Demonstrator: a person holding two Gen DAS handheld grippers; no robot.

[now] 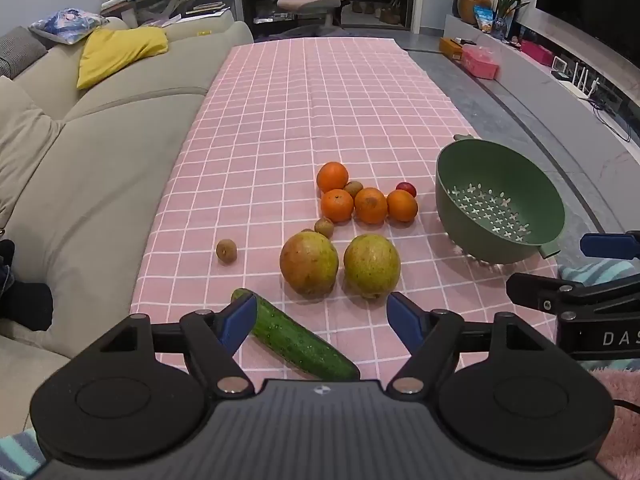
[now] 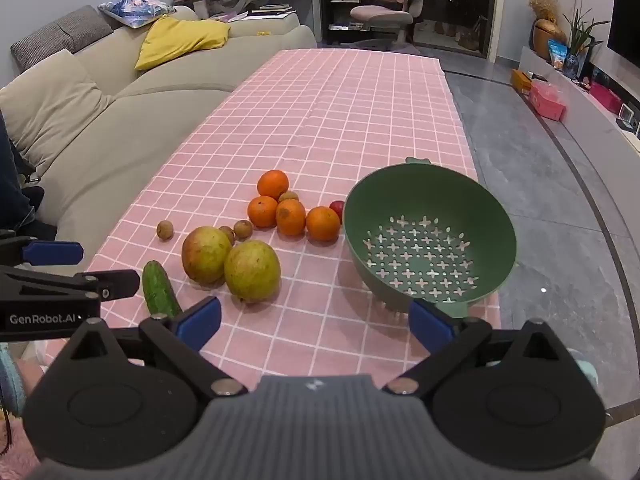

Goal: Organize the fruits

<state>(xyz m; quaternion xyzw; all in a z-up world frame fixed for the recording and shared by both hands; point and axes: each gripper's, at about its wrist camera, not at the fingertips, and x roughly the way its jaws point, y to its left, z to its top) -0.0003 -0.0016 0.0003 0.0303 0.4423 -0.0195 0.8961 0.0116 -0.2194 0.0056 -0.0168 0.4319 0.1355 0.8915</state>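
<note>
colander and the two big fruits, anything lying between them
Nothing: in the right wrist view, only bare pink cloth separates the colander from the nearer big fruit. The oranges sit farther back, beside the colander's rim.

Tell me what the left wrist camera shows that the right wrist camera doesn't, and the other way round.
Only the left wrist view shows the cucumber at full length, lying between the open left tongs, with the right tongs entering at its right edge.

Only the right wrist view shows the colander whole and close, just beyond the open right tongs, plus the left tongs at its left edge.

Both show the pink checked tablecloth, four oranges, two large yellow-green fruits, small brown fruits, one small red fruit and the sofa.
</note>
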